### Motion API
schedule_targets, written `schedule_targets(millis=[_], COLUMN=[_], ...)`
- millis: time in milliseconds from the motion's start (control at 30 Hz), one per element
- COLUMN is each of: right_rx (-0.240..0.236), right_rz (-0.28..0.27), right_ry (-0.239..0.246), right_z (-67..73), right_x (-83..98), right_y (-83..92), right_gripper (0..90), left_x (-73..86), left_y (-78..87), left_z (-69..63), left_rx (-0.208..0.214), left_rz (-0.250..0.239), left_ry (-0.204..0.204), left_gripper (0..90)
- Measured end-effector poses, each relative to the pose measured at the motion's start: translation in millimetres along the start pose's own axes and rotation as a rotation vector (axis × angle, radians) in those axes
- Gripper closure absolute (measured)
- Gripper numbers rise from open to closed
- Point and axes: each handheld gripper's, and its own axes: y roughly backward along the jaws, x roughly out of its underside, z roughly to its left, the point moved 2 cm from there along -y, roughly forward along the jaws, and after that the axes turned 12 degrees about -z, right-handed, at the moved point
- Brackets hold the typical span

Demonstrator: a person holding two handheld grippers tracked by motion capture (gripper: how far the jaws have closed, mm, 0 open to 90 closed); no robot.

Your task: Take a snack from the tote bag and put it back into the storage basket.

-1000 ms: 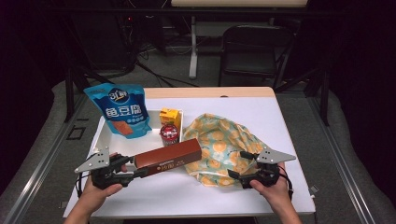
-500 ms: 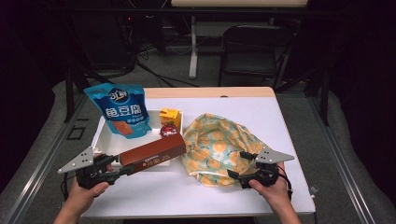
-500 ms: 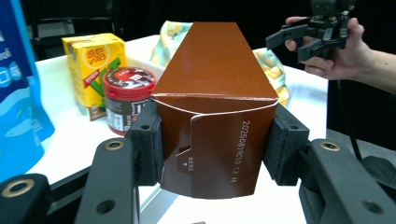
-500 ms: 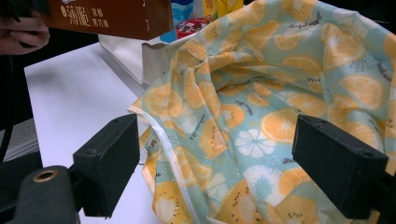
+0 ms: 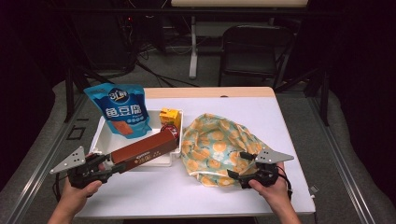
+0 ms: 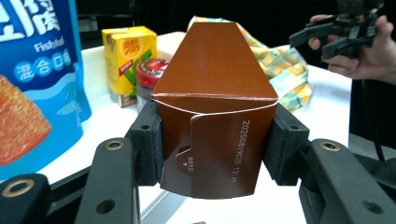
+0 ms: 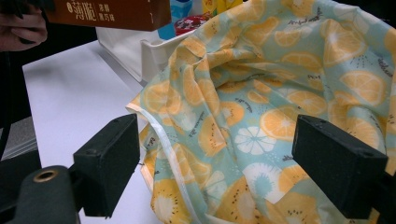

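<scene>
Left gripper [image 5: 95,165] is clamped on the near end of the long brown box [image 5: 144,150], jaws pressed against both side faces; box is lifted and angled, its far end over the front right corner of the white tray [image 5: 103,133]. In the tray: blue snack pouch [image 5: 122,109] standing at the back left, yellow juice carton [image 5: 170,117] and a red-lidded can [image 6: 153,71] at the right. Right gripper [image 5: 243,170] has jaws spread wide, nothing held, at the near edge of the orange-print cloth bag [image 5: 215,147] beside the tray on the white table [image 5: 261,112].

Black two-jaw left gripper [image 5: 108,164] and right gripper [image 5: 238,165] (brass-ringed screws), grey three-cornered plates.
</scene>
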Motion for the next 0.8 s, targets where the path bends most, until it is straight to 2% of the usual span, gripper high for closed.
schedule_targets(millis=[133,200,233,333,433,533,600,633,700,800], right_rx=[-0.001,0.000,0.001,0.000,0.000,0.000,0.000,0.001,0.000,-0.002], right_rz=[0.002,0.002,0.002,0.000,0.001,0.001,0.001,0.002,0.000,0.003], right_ry=[0.000,-0.001,-0.001,-0.003,-0.002,-0.002,-0.002,0.000,-0.002,-0.001], right_z=[-0.1,-0.2,-0.3,-0.7,-1.0,-0.7,-0.6,-0.6,-0.7,-1.1], right_x=[0.2,0.2,0.2,0.5,0.6,0.5,0.5,0.6,0.8,1.1], right_y=[-0.2,-0.1,0.1,0.3,0.2,0.1,-0.1,0.0,-0.1,-0.2], right_gripper=[14.9,14.9,14.9,14.9,14.9,14.9,14.9,15.0,14.9,14.9], left_x=[3.5,4.1,4.1,6.8,11.7,15.1,19.6,20.8,24.3,27.3], left_y=[1.8,3.9,5.7,9.3,10.7,11.7,11.5,12.3,12.4,13.3], left_z=[2.6,3.9,5.1,7.6,10.1,13.6,15.9,17.5,19.2,21.4], left_rx=[-0.035,-0.041,-0.030,-0.048,-0.084,-0.083,-0.107,-0.094,-0.121,-0.133], left_rz=[0.002,0.005,0.015,0.030,0.036,0.060,0.064,0.077,0.083,0.085], left_ry=[0.001,0.003,0.003,-0.004,0.002,0.007,0.014,0.017,0.017,0.027], left_gripper=[48.4,48.4,48.4,48.4,48.4,48.3,48.3,48.3,48.3,48.2])
